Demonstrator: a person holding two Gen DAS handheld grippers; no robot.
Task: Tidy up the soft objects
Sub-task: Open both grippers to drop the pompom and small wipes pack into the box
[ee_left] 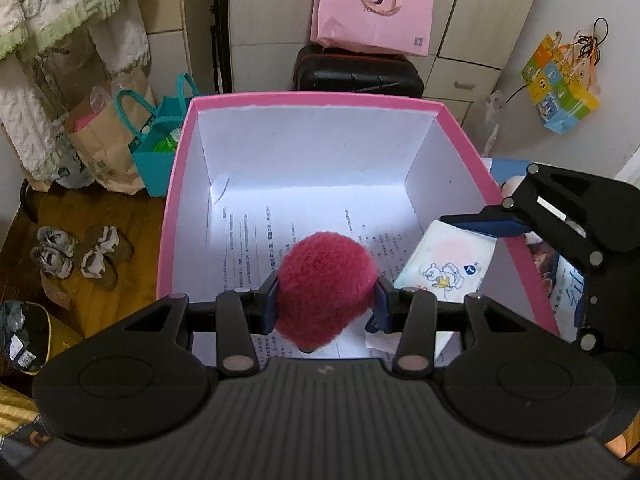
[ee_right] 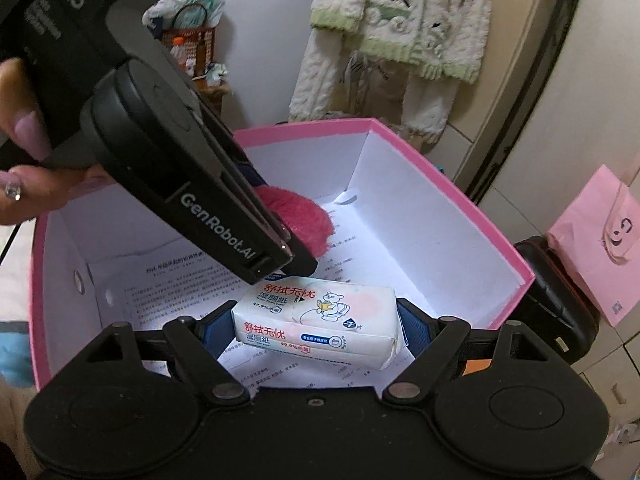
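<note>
The fluffy crimson fur pompom (ee_left: 325, 291) hangs over the printed paper sheet (ee_left: 320, 236) lining the pink-rimmed white cardboard box (ee_left: 320, 101), clenched at its sides by the left gripper (ee_left: 325, 303); it looks feather-light and squashy, so a grip across its middle suits it. Beside it, the right gripper (ee_right: 316, 320) clasps a white plastic wet-wipe pack (ee_right: 316, 318) by its short ends; the film is probably slick and the pack pliant.

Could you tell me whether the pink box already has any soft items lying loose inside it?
No, only printed paper lines the box.
</note>
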